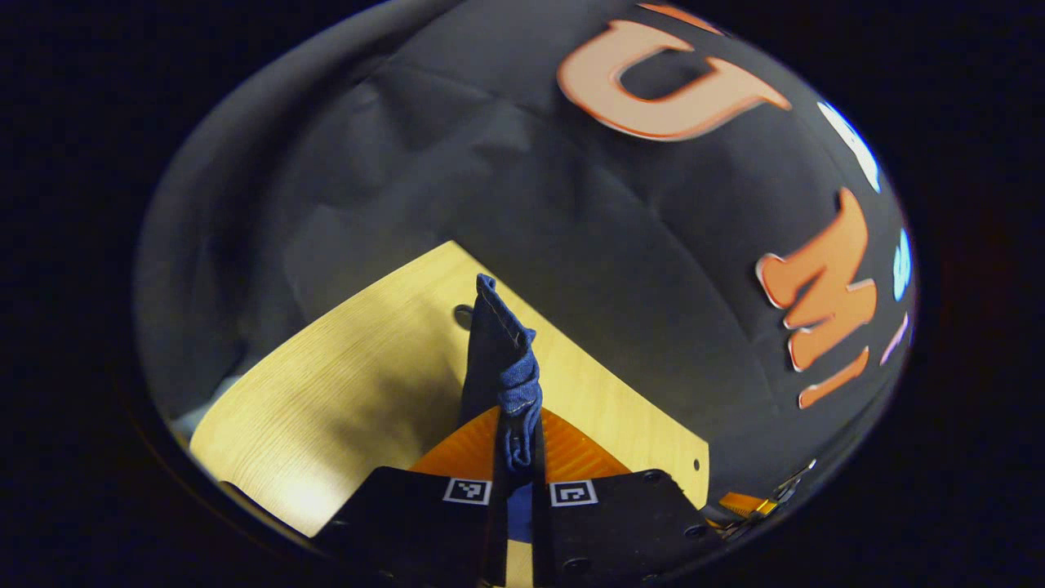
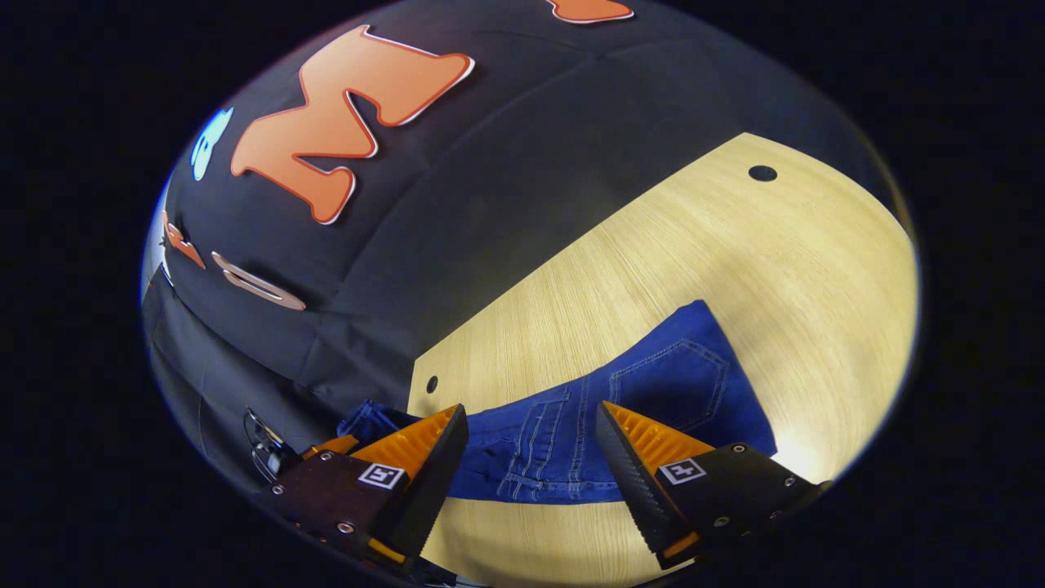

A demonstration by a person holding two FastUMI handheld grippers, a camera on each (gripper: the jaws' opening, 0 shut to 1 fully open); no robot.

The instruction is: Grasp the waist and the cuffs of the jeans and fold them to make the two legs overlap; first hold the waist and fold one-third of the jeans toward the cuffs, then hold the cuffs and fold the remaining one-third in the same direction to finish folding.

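So in the left gripper view the left gripper (image 1: 516,445) is clamping down on a bunched-up bit of the jeans (image 1: 502,359), both fingers pressing on the denim w/ no gap showing, and the fabric is sticking up and away from the tips in a narrow ridge w/ a stitched hem edge along the top. Can't tell if that's a cuff or waist edge tbh. Under it the light wood desk (image 1: 343,384) is running off to the left, w/ a small dark hole (image 1: 463,313) just beside the denim on its left side, and the black cloth wall (image 1: 457,163) is hanging behind everything. Over in the right gripper view the right gripper (image 2: 531,445) is sitting w/ its fingers wide apart, nothing pinched btwn them, hovering just over the near edge of the jeans (image 2: 653,384). The denim is lying flat on the desk (image 2: 735,261) there, back pocket and seam stitching facing up, stretching from behind the left finger out past the right finger. Another hole (image 2: 762,173) is showing far off near the desk's far edge.
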